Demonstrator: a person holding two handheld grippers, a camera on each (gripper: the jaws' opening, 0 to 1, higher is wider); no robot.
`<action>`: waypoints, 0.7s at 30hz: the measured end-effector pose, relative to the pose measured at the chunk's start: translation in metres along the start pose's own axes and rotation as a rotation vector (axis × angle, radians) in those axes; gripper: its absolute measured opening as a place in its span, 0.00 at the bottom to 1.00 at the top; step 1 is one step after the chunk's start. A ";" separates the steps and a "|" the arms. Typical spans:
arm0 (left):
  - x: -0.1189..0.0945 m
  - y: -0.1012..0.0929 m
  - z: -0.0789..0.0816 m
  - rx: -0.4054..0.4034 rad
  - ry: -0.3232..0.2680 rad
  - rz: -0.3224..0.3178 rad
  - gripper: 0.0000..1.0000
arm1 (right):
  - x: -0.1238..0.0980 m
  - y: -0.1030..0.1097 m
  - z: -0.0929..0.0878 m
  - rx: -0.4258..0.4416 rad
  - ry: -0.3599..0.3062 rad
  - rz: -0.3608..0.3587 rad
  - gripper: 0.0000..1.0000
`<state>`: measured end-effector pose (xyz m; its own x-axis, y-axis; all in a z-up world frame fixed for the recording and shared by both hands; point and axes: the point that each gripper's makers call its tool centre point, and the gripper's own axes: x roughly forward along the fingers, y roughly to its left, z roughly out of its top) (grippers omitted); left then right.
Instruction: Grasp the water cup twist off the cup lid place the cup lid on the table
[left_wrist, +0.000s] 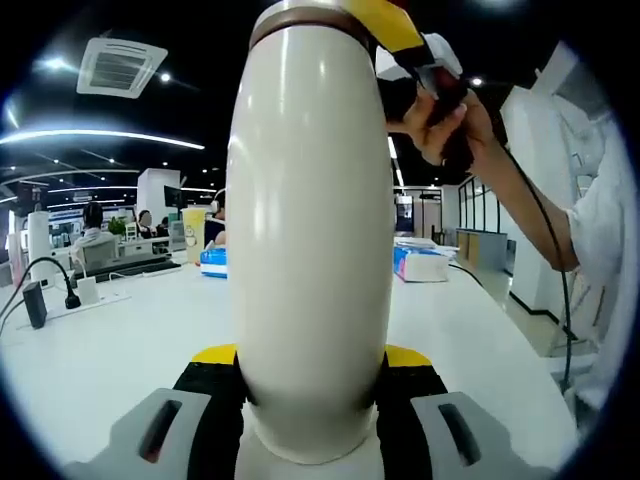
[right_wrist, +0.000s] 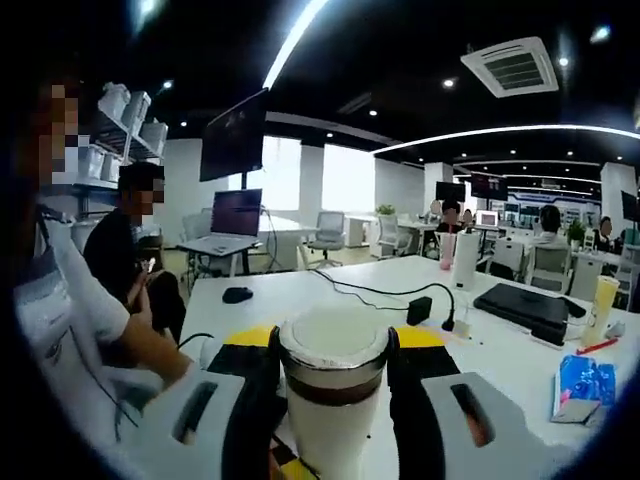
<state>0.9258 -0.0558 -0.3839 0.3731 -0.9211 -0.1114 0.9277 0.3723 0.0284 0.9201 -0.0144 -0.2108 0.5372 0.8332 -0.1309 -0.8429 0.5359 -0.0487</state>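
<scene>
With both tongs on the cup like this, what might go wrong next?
1. The left tongs clamp the water cup on its smooth, rounded body; it may spin instead of the cup lid loosening.
2. The right tongs sit at the lid's edge, so they may slip.

The cup (left_wrist: 310, 250) has a smooth, cream body with a soft sheen, like coated metal or plastic. Its lid (right_wrist: 333, 352) looks pale, matt plastic above a dark brown band. The table (left_wrist: 130, 340) is smooth, white and faintly glossy.
</scene>
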 end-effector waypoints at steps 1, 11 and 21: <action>0.000 0.000 0.000 0.000 0.000 0.000 0.52 | 0.000 0.000 0.000 0.003 -0.001 0.006 0.45; 0.000 0.000 0.000 0.004 0.000 0.000 0.52 | -0.002 0.002 -0.001 -0.007 -0.009 0.113 0.45; 0.000 0.000 0.000 0.006 0.001 -0.002 0.52 | -0.003 0.007 -0.003 -0.018 0.014 0.186 0.45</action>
<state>0.9255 -0.0560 -0.3837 0.3713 -0.9217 -0.1121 0.9284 0.3699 0.0342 0.9128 -0.0132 -0.2140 0.3717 0.9157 -0.1528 -0.9282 0.3700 -0.0405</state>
